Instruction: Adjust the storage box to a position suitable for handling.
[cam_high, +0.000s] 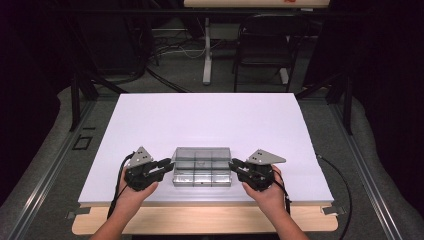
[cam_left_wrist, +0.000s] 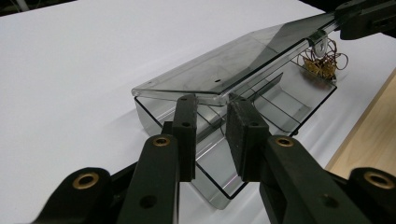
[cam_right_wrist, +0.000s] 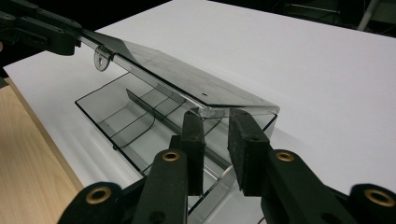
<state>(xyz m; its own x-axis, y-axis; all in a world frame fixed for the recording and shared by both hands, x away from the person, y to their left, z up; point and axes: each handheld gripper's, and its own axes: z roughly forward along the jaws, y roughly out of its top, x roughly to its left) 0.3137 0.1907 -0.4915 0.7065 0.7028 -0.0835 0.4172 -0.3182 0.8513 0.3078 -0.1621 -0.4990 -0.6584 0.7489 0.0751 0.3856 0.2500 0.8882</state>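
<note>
Tools (cam_high: 167, 165) (cam_high: 234, 166) at clear box's (cam_high: 202, 172) lid.

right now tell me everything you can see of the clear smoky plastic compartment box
The clear smoky-grey plastic compartment box sits near the front edge of the white table, between both grippers. Thin dividers split its shallow tray into a grid. Its hinged lid is lifted partway, tilted above the tray, with a small hanging tab at the front. One end compartment holds a tangle of thin brownish wire. The left gripper and right gripper meet its ends.

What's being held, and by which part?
Nothing looks clamped: left gripper and right gripper, both open, flank the clear box, tips seemingly propping the lid by its end edges.
</note>
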